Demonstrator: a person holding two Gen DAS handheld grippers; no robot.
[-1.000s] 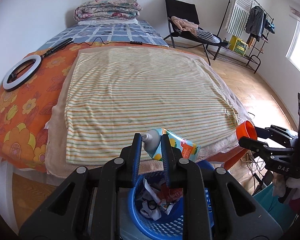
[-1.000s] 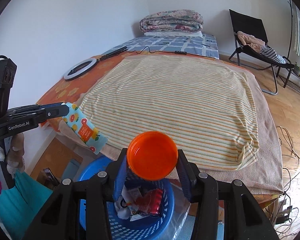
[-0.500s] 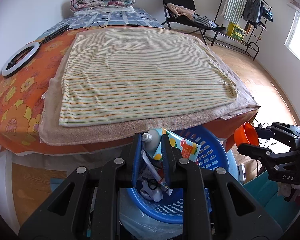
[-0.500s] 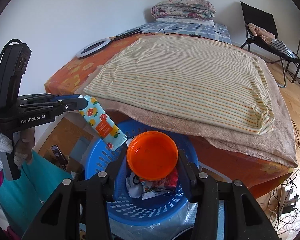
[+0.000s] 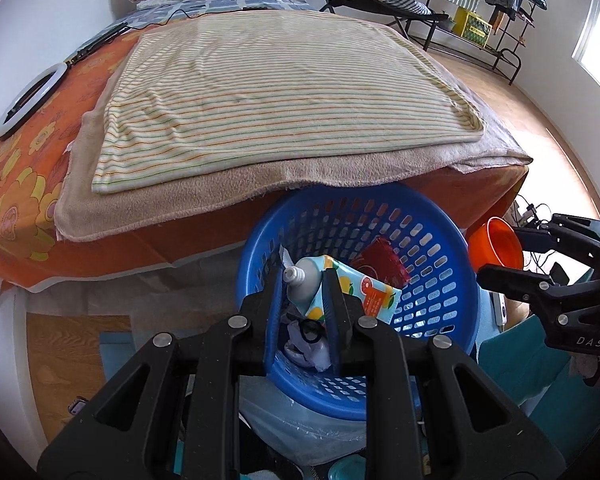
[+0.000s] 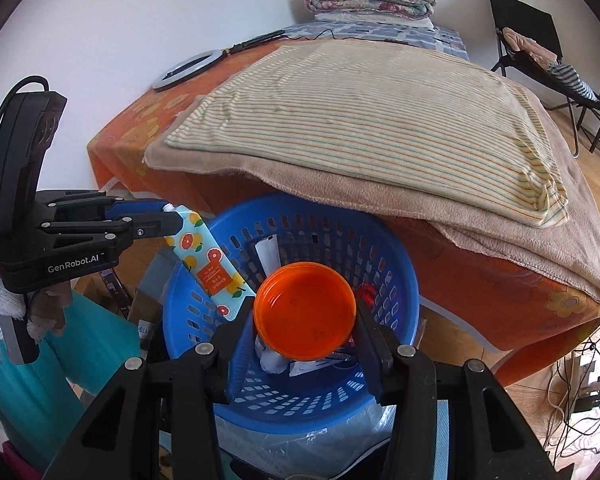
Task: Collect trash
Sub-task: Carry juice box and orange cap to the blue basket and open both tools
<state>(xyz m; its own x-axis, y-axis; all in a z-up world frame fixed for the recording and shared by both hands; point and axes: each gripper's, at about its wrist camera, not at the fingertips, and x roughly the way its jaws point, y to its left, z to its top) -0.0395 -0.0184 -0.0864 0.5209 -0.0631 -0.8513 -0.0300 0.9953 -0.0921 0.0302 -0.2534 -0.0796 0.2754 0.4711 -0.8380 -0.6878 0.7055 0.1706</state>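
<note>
Blue plastic basket (image 5: pixel 432 304) already holds crumpled trash, so collecting looks well advanced; two pieces remain to drop. Left gripper (image 5: pixel 302 280) is closed on a fruit-print pouch (image 5: pixel 356 292) over the basket. Right gripper (image 6: pixel 304 320) clamps an orange cup (image 6: pixel 305 311) above it. Only the right view shows the pouch hanging full length; the bed (image 6: pixel 364 120) seems clear of litter.
</note>
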